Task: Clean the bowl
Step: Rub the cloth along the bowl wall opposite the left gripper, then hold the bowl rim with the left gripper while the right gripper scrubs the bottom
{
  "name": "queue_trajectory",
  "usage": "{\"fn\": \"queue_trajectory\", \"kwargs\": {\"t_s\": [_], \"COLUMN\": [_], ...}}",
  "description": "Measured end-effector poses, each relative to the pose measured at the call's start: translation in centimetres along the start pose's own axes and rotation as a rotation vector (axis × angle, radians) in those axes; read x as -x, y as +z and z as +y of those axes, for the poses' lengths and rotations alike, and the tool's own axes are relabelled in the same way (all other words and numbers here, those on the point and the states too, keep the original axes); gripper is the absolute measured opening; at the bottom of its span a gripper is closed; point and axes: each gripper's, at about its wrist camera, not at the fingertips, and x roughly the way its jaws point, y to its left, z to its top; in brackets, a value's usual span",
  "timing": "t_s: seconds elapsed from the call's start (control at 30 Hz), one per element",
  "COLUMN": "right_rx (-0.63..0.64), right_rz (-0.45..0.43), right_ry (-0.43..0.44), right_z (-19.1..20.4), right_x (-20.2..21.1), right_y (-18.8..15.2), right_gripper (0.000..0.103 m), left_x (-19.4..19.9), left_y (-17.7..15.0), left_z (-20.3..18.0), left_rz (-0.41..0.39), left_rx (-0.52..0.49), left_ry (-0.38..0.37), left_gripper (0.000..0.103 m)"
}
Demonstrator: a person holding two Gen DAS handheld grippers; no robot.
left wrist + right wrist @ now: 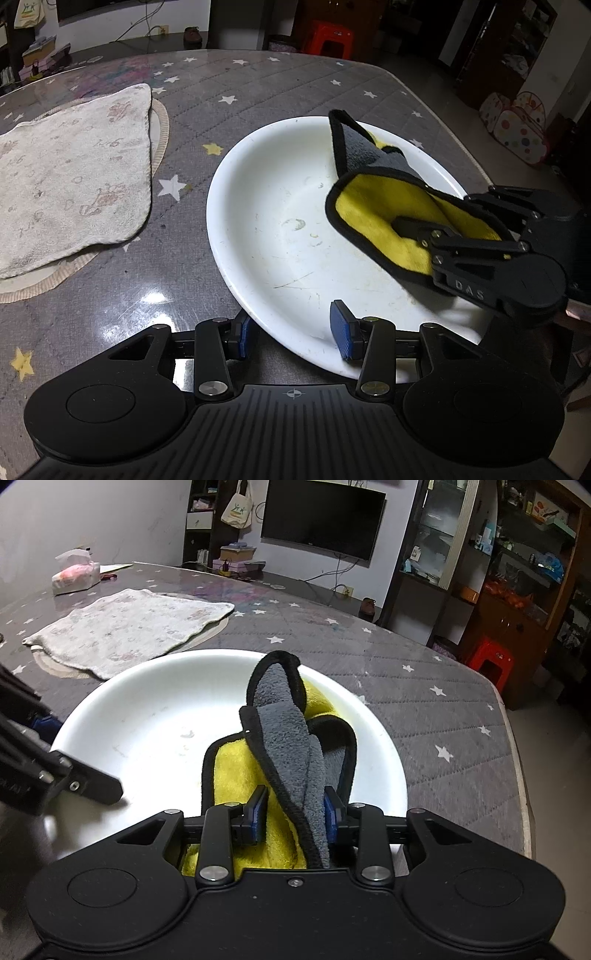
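The white bowl (280,236) lies on the tabletop (258,85) directly ahead of both your tools, its near rim passing between the fingers of your left gripper (295,332). Those fingers stand part open astride the rim, one blue pad outside the bowl, the other inside; whether they press on the rim cannot be told from either view, so treat the bowl as steadied at most.

Your right gripper (295,816) has the yellow-and-grey cloth (291,760) bunched between its fingers, which are narrowly parted around the thick fold. The pads lie against the cloth, though the grip looks light. The free end of the cloth reaches beyond the fingertips, across the bowl's floor toward its far rim.

Step in hand, as judged: wiping the inside. Faint marks and a dark scratch-like streak (291,284) remain on the bowl's floor, just left of the right fingers, so the work appears unfinished. The next move calls for a firmer pinch on the cloth, then a sweep leftward over those marks while the left fingers hold the rim.

Beyond the left fingers lies a pale towel (70,173) on a round mat. The tabletop is a grey, star-printed quilted cover under a glossy sheet. Farther off: a red stool (491,661), a wall television (321,517), dark cabinets.
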Motion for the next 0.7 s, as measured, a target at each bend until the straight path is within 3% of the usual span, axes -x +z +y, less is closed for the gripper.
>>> {"fn": "queue_trajectory", "kwargs": {"t_s": [0.7], "right_rx": [0.053], "right_rz": [-0.014], "right_ry": [-0.046], "right_z": [-0.3], "right_x": [-1.0], "right_y": [0.5], "right_gripper": [0.033], "left_x": [-0.1], "left_y": [-0.2], "left_z": [-0.3], "left_rz": [-0.005], "left_rx": [0.011], "left_ry": [0.016], "left_gripper": [0.043]}}
